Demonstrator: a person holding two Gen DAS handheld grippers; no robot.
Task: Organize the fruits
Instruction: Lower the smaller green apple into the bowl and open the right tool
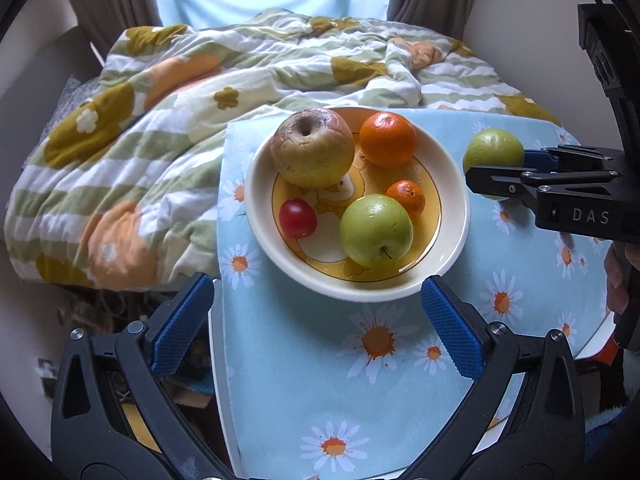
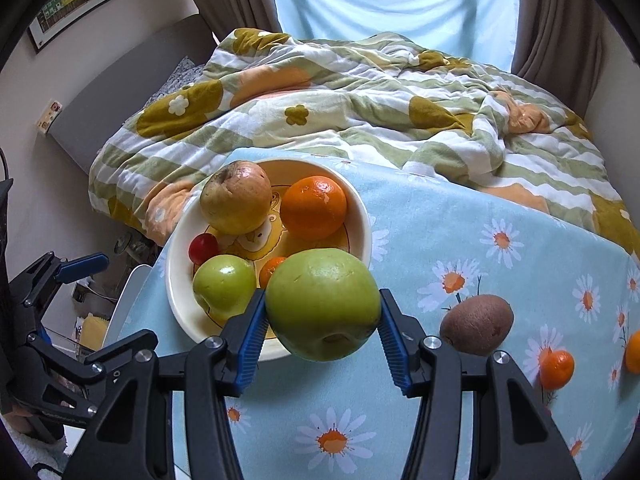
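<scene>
A cream bowl [image 1: 454, 216] with a yellow cartoon print stands on the daisy tablecloth. It holds a wrinkled yellow apple [image 1: 313, 147], a large orange [image 1: 387, 139], a small mandarin [image 1: 406, 197], a red cherry tomato [image 1: 297, 218] and a green apple [image 1: 375, 229]. My right gripper [image 2: 322, 326] is shut on a second green apple [image 2: 323, 304], held above the cloth just right of the bowl [image 2: 362, 216]; it also shows in the left wrist view [image 1: 494, 151]. My left gripper [image 1: 316, 322] is open and empty, in front of the bowl's near rim.
A brown kiwi [image 2: 477, 324], a mandarin [image 2: 557, 368] and another orange fruit [image 2: 634, 351] lie on the cloth [image 2: 440, 232] to the right. A rumpled flowered quilt [image 1: 160, 120] covers the bed behind the table. The table edge drops off on the left.
</scene>
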